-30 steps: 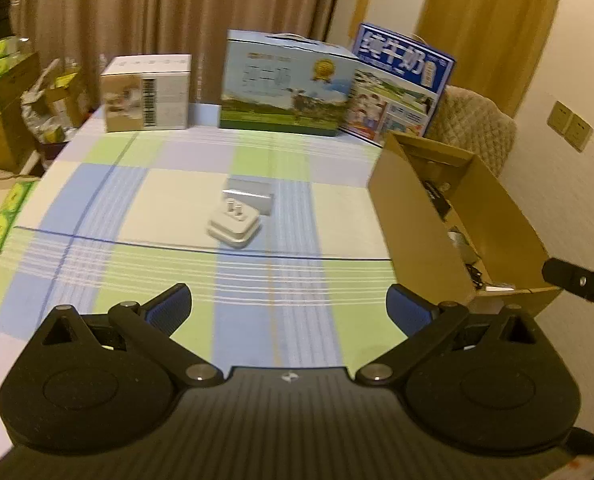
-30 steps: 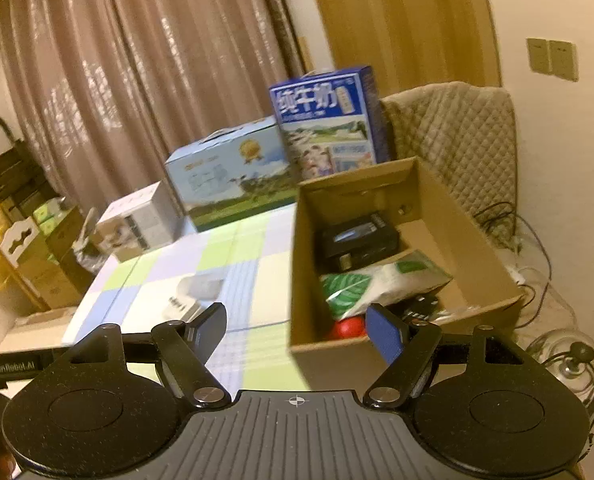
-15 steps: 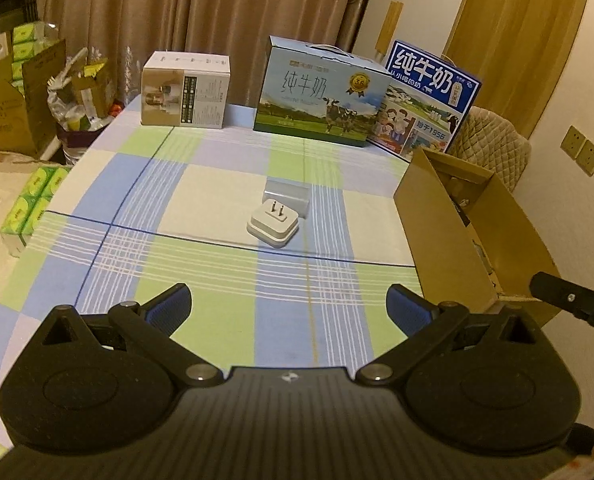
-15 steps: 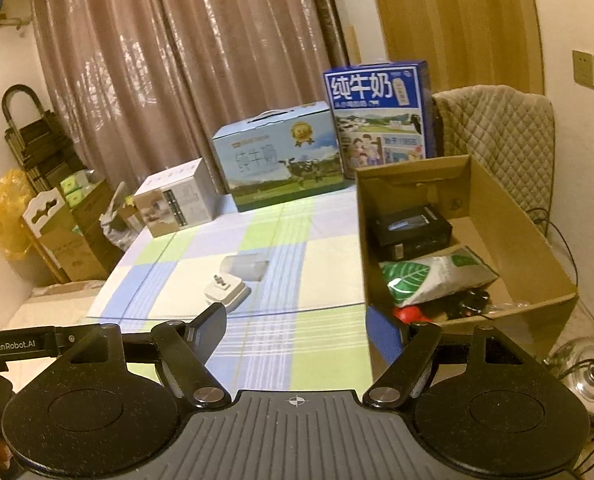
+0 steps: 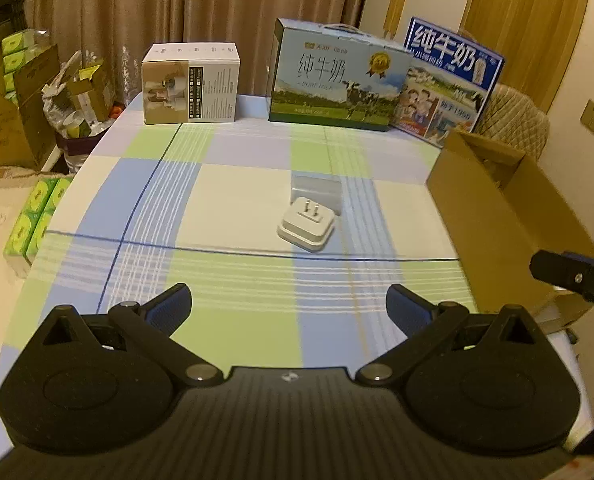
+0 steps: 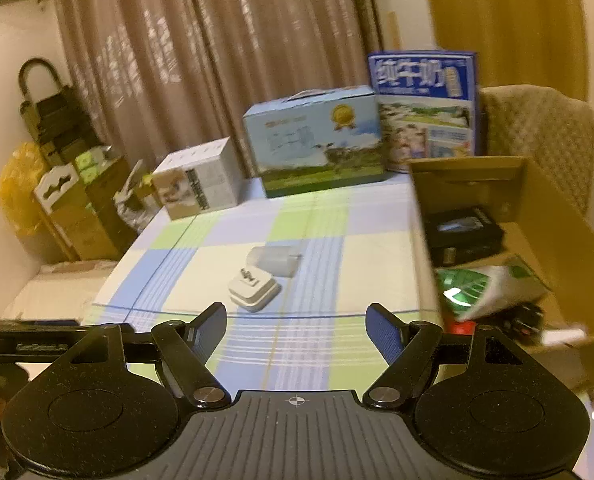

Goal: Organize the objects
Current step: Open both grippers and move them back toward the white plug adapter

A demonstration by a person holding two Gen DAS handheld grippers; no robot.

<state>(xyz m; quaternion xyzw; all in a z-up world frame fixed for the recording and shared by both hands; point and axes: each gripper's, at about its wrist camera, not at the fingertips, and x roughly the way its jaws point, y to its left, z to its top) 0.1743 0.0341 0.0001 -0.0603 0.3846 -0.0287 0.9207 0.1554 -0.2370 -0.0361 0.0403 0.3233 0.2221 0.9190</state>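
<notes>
Both tools hung wide open and empty over the near edge of the checked tablecloth (image 5: pixel 233 184): the left gripper (image 5: pixel 288 304) had its blue pads spread with nothing between them, and the right gripper (image 6: pixel 296 326) matched it, jaws apart, carrying nothing. Straight ahead of both, the white plug adapter (image 5: pixel 306 227) lay flat with its two prongs pointing up, just in front of a small translucent case (image 5: pixel 317 190) that sat touching or very nearly touching its far side. Off to the right stood the open cardboard box (image 6: pixel 553 216), already holding a black box (image 6: pixel 463 230) and a green-printed pouch (image 6: pixel 493 286). The adapter looked light, rigid and smooth-skinned, so a pinch across its two flat sides seemed safest, not the prongs.
</notes>
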